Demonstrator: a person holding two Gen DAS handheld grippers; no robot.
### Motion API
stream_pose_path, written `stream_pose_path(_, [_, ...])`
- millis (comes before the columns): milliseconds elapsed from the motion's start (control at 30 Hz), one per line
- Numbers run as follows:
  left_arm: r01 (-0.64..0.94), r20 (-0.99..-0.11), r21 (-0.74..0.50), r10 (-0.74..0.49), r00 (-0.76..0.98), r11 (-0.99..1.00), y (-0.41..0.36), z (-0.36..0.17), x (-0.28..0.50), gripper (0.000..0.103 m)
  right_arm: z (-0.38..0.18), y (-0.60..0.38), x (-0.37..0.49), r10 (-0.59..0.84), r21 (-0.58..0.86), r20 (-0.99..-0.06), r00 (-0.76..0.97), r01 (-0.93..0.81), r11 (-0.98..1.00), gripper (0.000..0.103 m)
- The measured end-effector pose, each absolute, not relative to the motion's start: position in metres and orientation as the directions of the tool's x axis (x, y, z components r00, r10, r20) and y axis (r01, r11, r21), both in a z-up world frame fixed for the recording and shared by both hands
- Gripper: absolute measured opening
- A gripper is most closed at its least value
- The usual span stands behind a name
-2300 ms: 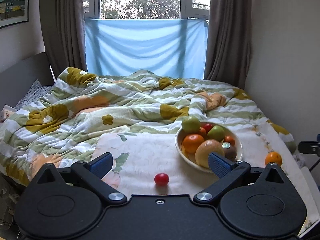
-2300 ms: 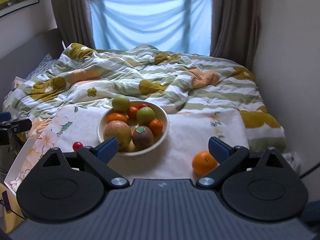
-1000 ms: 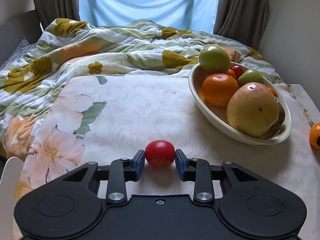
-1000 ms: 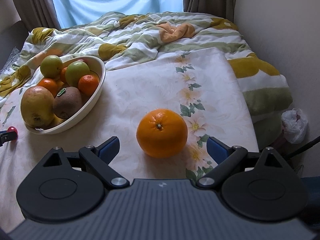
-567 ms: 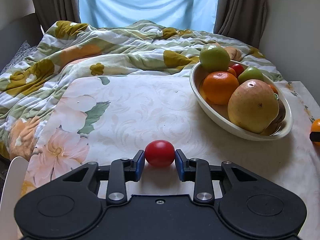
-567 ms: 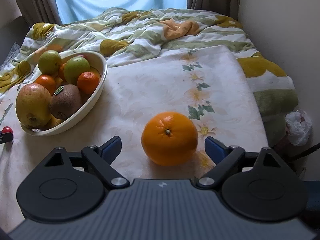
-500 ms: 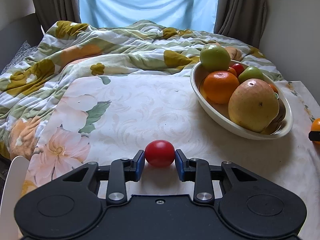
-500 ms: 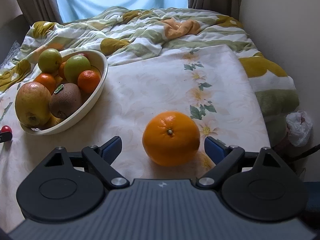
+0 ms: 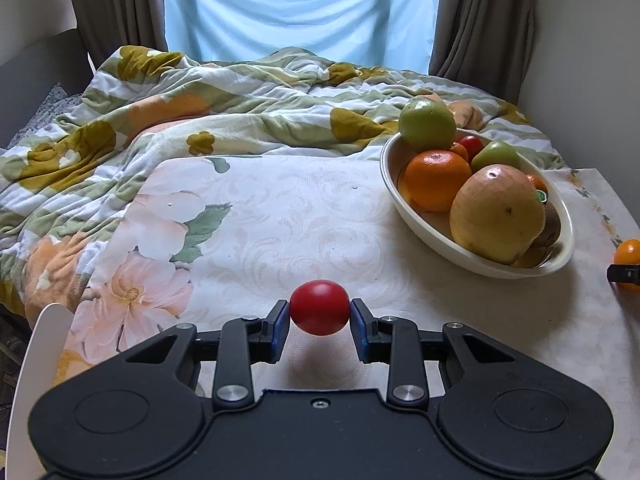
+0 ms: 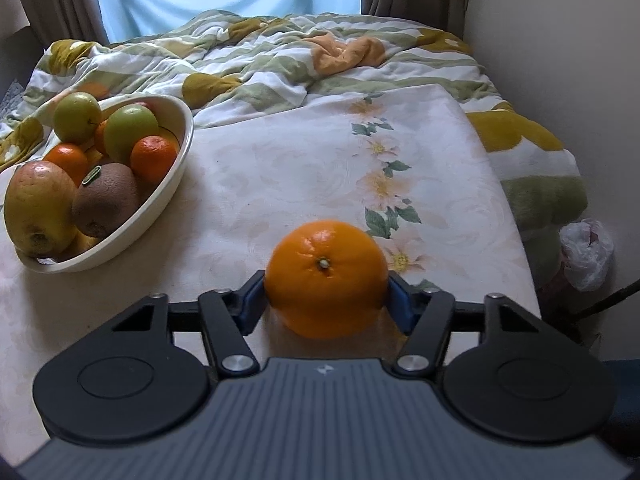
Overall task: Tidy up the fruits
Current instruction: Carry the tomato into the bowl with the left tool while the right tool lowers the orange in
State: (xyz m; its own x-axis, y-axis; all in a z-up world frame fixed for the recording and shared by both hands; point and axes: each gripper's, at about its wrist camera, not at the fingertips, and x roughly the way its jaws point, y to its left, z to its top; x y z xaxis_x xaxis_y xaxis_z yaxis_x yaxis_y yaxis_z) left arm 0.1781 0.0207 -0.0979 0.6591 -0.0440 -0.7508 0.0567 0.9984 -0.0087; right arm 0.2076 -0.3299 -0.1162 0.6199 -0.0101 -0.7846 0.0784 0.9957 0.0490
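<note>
Left gripper (image 9: pixel 319 314) has its jaws clamped on the cherry tomato (image 9: pixel 319 307); right gripper (image 10: pixel 326 295) jaws have just closed around the orange (image 10: pixel 326 278), both on the table, presumably headed for the fruit bowl (image 10: pixel 176 160) at 10 o'clock.

A floral cloth (image 9: pixel 280 216) is covering the near surface, with a rumpled quilt (image 9: pixel 224 120) lying beyond it. Brown curtains (image 9: pixel 116 8) are flanking a blue sheet (image 9: pixel 296 8). A plastic bag (image 10: pixel 586 254) is sitting beside the wall (image 10: pixel 560 40)
</note>
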Motion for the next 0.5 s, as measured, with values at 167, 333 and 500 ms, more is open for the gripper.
stream_pose_path(167, [0.055, -0.737, -0.017, -0.05, 0.674, 0.998, 0.021, -0.083, 0.169, 0.036, -0.109, -0.327, 0.201, 0.007, 0.065, -0.776, 0.631, 0.069, 0.995, 0.076])
stream_pose_path(333, [0.05, -0.717, -0.02, -0.05, 0.696, 0.999, 0.019, -0.058, 0.158, 0.036, -0.091, -0.32, 0.192, 0.026, 0.07, -0.763, 0.645, 0.043, 0.997, 0.075])
stream_pose_path(500, [0.039, -0.694, -0.019, -0.041, 0.719, 0.999, 0.016, -0.032, 0.151, 0.036, -0.065, -0.312, 0.185, 0.051, 0.077, -0.744, 0.666, 0.009, 0.997, 0.075])
